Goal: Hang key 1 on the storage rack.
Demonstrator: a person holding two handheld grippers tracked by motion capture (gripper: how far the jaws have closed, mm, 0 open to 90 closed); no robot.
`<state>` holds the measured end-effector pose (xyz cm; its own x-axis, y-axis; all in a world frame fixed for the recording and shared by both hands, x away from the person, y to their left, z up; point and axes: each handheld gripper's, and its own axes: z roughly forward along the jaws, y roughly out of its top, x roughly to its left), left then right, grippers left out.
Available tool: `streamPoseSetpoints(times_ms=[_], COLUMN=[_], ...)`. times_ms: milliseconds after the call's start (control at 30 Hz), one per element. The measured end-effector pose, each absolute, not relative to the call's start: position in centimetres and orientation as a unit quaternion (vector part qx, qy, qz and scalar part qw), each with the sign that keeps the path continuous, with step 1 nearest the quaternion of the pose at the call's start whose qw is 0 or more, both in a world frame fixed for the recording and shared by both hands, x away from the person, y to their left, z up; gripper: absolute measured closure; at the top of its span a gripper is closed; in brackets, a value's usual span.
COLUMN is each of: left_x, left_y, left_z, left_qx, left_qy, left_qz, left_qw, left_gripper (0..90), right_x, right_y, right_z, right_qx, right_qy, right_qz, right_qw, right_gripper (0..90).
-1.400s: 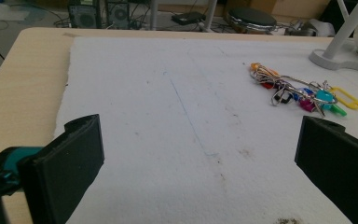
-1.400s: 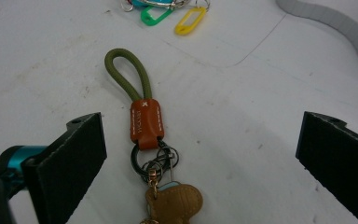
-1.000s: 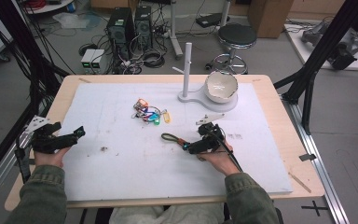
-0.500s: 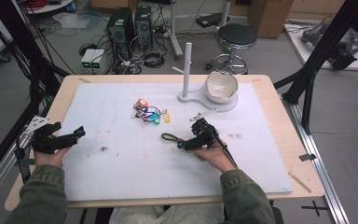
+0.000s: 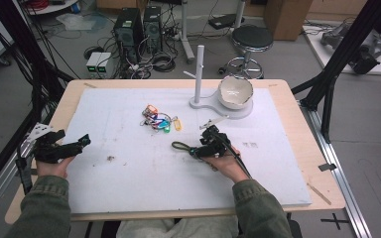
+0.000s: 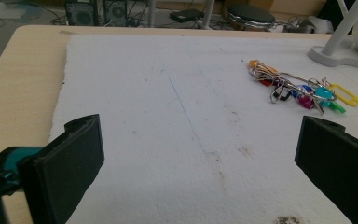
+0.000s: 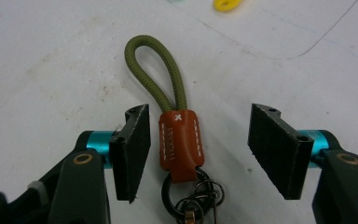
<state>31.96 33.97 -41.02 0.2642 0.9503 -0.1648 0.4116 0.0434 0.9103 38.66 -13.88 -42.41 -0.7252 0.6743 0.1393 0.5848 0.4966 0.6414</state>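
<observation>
Olive-green cord loop of a keychain strap lies flat on the white foam mat, with a brown leather tab stitched in white below it and a dark metal ring with smaller rings under that. The strap sits near the middle of the tabletop, a bit toward the right edge, seen in the high view as a small green loop. Right gripper is wide open, one jaw on each side of the leather tab; the left jaw is just beside the tab, the right jaw stands clearly apart, neither is pressing it. In the high view the right gripper rests low over the mat, held by the right hand. Left gripper is near the left edge of the tabletop, held by the left hand, jaws spread wide with nothing between them; its own view shows bare mat between the two black jaws. A bunch of coloured key tags on metal rings lies toward the far edge of the mat, well apart from both grippers. A white stand with an upright post and a white bowl on its base sits at the far right part of the mat. Small dark specks mark the mat between the two grippers.
</observation>
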Motion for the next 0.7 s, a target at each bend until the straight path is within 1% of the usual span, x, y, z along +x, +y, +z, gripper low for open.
streamPoseSetpoints(times_ms=[33,200,233,267,300,333,367,400,567,600,700], left_x=[32.0,32.0,32.0,32.0,32.0,32.0,32.1,32.1,32.1,32.1,32.1], left_y=[34.0,33.9,33.9,33.9,33.9,33.9,33.9,33.9,34.0,34.0,34.0], left_z=[-41.0,-41.1,-41.1,-41.1,-41.1,-41.1,-41.1,-41.1,-41.1,-41.1,-41.1], left_qx=[0.633,0.633,0.633,0.634,0.635,0.634,0.636,0.635,0.636,0.635,0.634], left_qy=[0.538,0.539,0.539,0.539,0.539,0.540,0.541,0.542,0.540,0.541,0.540], left_qz=[0.279,0.278,0.278,0.278,0.278,0.279,0.278,0.278,0.277,0.277,0.277], left_qw=[0.481,0.481,0.481,0.481,0.479,0.479,0.475,0.475,0.476,0.477,0.479], left_gripper=[1.7,1.7,1.7,1.7,1.7,1.7,1.7,1.7,1.7,1.7,1.7], right_x=[38.7,38.7,38.6,38.6,38.6,38.3,38.1,38.0,38.0,37.9,37.9], right_y=[-13.8,-13.4,-13.4,-13.4,-13.3,-12.9,-12.7,-12.6,-12.6,-12.6,-12.6], right_z=[-42.5,-42.9,-42.9,-42.9,-42.8,-42.8,-42.8,-42.7,-42.6,-42.5,-42.5], right_qx=[0.364,0.367,0.363,0.363,0.360,0.350,0.341,0.339,0.341,0.346,0.345], right_qy=[0.864,0.873,0.875,0.875,0.876,0.881,0.885,0.887,0.886,0.885,0.885], right_qz=[0.343,0.316,0.315,0.315,0.316,0.311,0.306,0.303,0.304,0.303,0.304], right_qw=[0.065,0.063,0.067,0.067,0.064,0.068,0.082,0.086,0.081,0.074,0.077], right_gripper=[38.8,49.4,54.6,54.6,59.1,66.8,67.7,68.9,71.2,71.9,72.1])
